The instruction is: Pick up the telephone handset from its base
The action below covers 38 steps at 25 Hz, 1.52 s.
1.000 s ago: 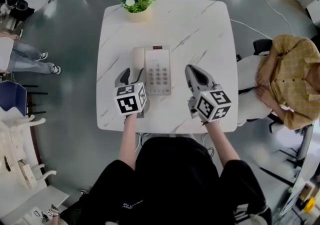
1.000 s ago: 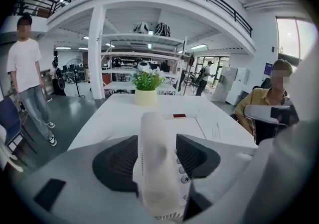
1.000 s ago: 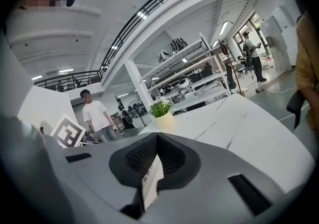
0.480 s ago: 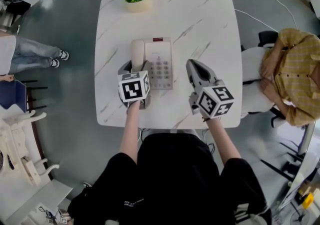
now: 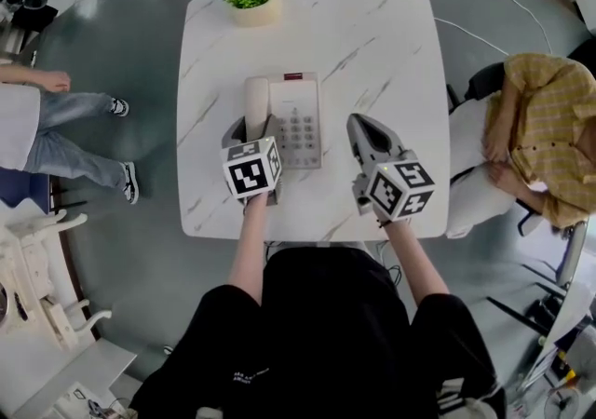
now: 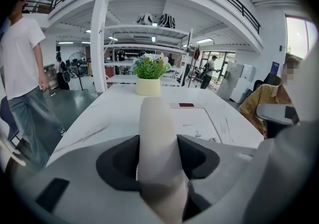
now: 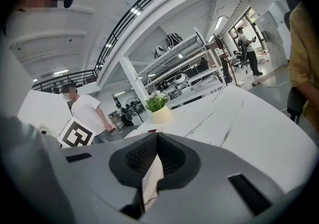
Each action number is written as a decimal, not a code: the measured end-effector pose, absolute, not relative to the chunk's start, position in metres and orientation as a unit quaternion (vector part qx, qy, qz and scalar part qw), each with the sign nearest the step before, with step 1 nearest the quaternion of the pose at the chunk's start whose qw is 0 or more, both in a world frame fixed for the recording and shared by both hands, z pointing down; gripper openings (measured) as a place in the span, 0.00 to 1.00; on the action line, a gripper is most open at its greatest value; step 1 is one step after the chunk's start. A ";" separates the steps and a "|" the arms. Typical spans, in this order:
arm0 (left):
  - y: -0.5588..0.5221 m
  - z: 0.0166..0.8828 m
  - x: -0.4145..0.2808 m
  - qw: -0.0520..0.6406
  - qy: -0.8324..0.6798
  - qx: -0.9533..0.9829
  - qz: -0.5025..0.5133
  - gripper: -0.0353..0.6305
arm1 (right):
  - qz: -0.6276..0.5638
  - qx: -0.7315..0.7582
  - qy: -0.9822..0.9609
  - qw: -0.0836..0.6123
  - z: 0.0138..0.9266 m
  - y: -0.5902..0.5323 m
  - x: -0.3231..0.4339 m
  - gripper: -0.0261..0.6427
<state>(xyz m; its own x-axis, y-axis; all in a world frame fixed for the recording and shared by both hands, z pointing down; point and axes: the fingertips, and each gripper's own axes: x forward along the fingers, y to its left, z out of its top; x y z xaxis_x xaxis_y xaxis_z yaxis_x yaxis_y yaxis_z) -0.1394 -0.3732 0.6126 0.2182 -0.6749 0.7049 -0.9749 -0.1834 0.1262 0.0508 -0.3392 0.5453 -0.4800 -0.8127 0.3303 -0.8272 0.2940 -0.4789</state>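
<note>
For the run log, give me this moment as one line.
left tongs: shut on handset | handset: on base | right tongs: shut, empty, beside base | lift: not started

The left gripper (image 6: 158, 158) has its grey jaws closed on a cream plastic telephone handset (image 6: 157, 123), dark pads pressing both of its sides. The handset runs straight away from the camera over a white marble-patterned table (image 6: 99, 118). Just right of the handset lies the white telephone base (image 6: 195, 124), with a small red label (image 6: 186, 104) at its far edge. Beyond the handset's far end stands a cream pot of green leaves and pale flowers (image 6: 148, 82). Well left of the handset stands a person in a white T-shirt and grey jeans (image 6: 25, 68); well right sits a person in a yellow shirt (image 6: 261, 102).
</note>
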 end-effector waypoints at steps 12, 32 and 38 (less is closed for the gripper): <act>-0.369 0.594 -0.139 0.292 -0.558 0.750 0.200 0.37 | 0.298 0.507 -0.809 0.010 0.534 -0.340 0.051 0.03; -0.328 0.485 -0.138 0.249 -0.525 0.810 0.077 0.37 | 0.219 0.483 -0.846 -0.053 0.463 -0.319 0.053 0.03; -0.316 0.453 -0.145 0.232 -0.522 0.820 0.043 0.37 | 0.192 0.480 -0.853 -0.066 0.437 -0.315 0.055 0.03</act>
